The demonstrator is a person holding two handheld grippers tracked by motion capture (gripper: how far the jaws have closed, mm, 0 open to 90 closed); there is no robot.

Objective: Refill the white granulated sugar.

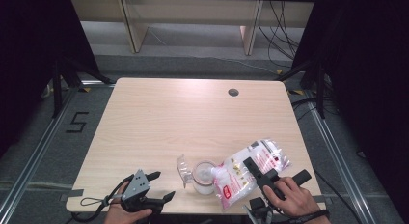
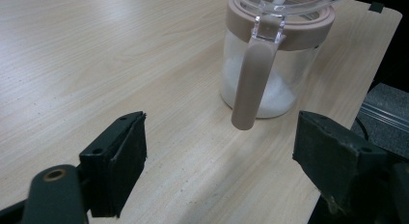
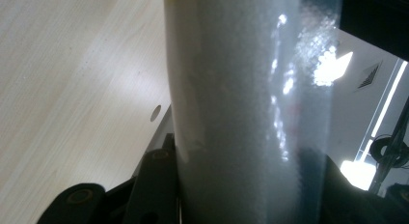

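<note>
The left gripper [image 1: 158, 188] rests at the near tabletop [image 1: 159, 122] edge, fingers [image 2: 115, 161] released, pointing at the jar [image 1: 203, 177] just beyond. The right gripper [image 1: 260, 173] grasps the bag [image 1: 251, 171], tilted with its mouth over the jar, which holds white grains.

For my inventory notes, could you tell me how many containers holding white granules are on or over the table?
2. The jar stands near the table's front edge, lid flipped open. The bag is tilted over it in the right gripper, its mouth at the jar's opening.
</note>
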